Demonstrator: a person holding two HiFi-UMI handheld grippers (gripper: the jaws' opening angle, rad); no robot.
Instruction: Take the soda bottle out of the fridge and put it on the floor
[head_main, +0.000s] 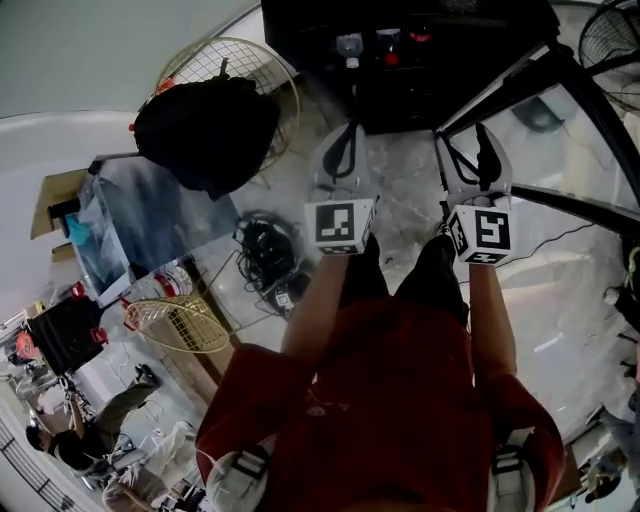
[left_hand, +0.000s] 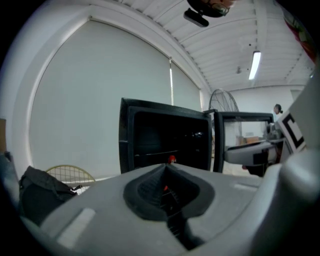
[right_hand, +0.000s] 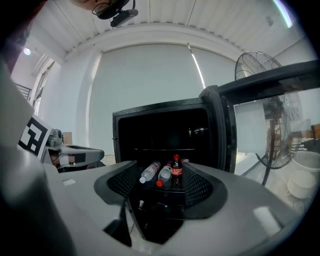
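A black fridge (head_main: 400, 70) stands open ahead of me, its glass door (head_main: 540, 90) swung out to the right. In the right gripper view a dark soda bottle (right_hand: 176, 171) with a red cap and red label stands upright on a lower shelf. Two clear water bottles (right_hand: 150, 171) lie next to it on its left. My right gripper (right_hand: 160, 169) is open, short of the fridge, and frames the bottles between its jaws. My left gripper (left_hand: 167, 167) is shut on nothing beside it. Only a red cap (left_hand: 172, 159) shows over its jaws. Both grippers (head_main: 340, 160) hang above the pale floor.
A black bag (head_main: 205, 130) rests on a wire fan guard at the left, with a tangle of cables (head_main: 265, 255) on the floor near my left leg. A standing fan (right_hand: 260, 75) and white bowls (right_hand: 305, 175) are beyond the fridge door on the right.
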